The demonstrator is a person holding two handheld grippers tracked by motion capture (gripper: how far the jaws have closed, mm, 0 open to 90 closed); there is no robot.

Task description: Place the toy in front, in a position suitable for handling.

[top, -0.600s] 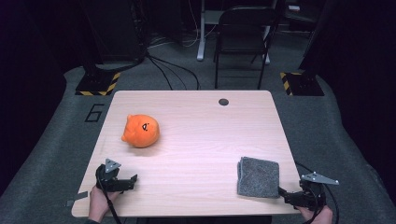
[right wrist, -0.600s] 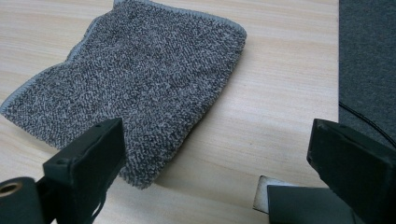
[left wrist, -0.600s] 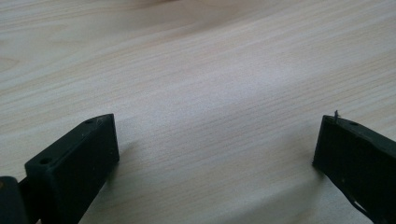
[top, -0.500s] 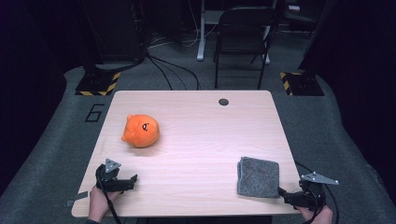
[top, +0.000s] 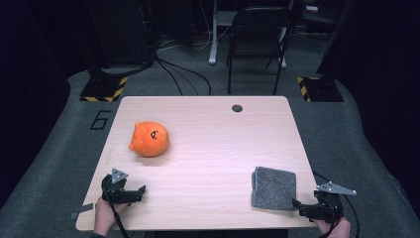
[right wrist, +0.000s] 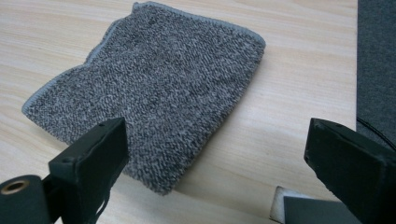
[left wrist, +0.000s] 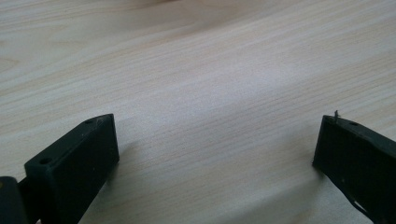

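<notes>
A: High view first: we see a pale wooden desk [top: 208, 148] with an orange soft toy [top: 150, 139] on its left half, lying alone and well apart from everything else. A folded grey cloth [top: 273, 187] lies near the front right corner. A small dark round hole [top: 237, 108] sits near the far edge.

B: And the grippers? We see the left gripper [top: 141, 190] held low over the front left corner, pointing right, and the right gripper [top: 297, 204] at the front right edge, just beside the cloth's near corner. A black chair [top: 257, 39] stands on the floor behind the desk.

A: Left gripper view: we see its jaws spread wide apart, with bare wood grain between them and nothing held.

B: Right gripper view: we see the jaws wide apart here too, holding nothing. The cloth lies flat ahead, and the left-hand jaw overlaps its near edge in the picture. We cannot tell whether it touches. The desk's edge and grey floor [right wrist: 376, 60] show at right.
</notes>
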